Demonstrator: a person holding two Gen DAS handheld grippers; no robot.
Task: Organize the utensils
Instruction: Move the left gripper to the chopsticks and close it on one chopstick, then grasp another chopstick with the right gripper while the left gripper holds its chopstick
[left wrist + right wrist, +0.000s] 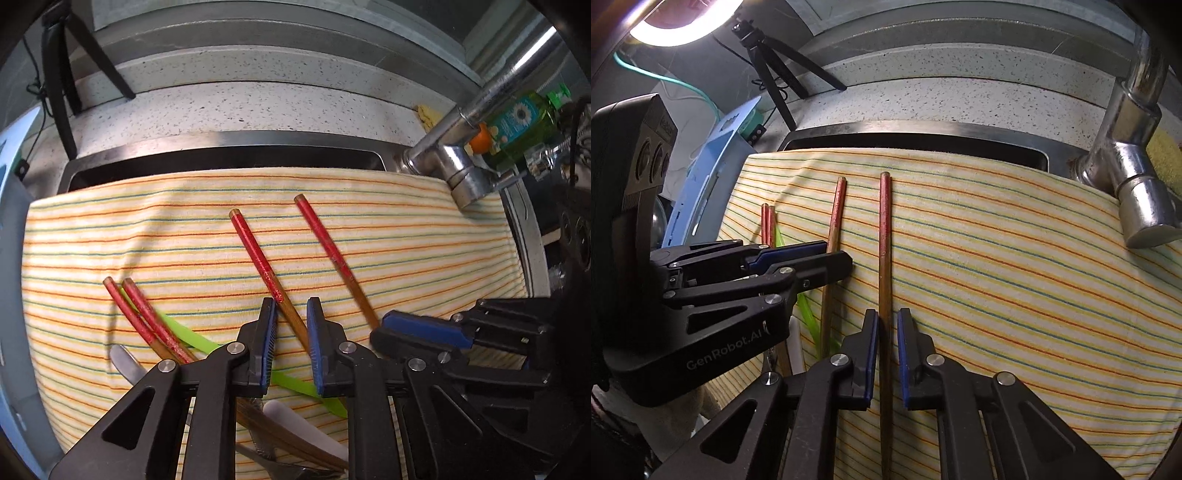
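Red-and-brown chopsticks lie on a striped cloth [406, 236] over the sink. My left gripper [291, 343] is open, its jaws on either side of one chopstick [258, 254]. My right gripper [887, 350] is open around a second chopstick [884, 258], which also shows in the left wrist view [325, 236]. A pair of chopsticks [140, 317] lies at the left on a green utensil [184, 332]. A metal knife tip [123, 360] and a white handle [295, 421] lie under my left gripper. The left gripper also shows in the right wrist view [834, 258].
A chrome faucet [1130, 147] overhangs the cloth's right side. A green dish-soap bottle [521, 125] stands behind it. The steel sink rim [236, 142] and speckled counter [258, 107] run along the back. A black tripod [775, 66] and a blue rack [709, 173] stand at the left.
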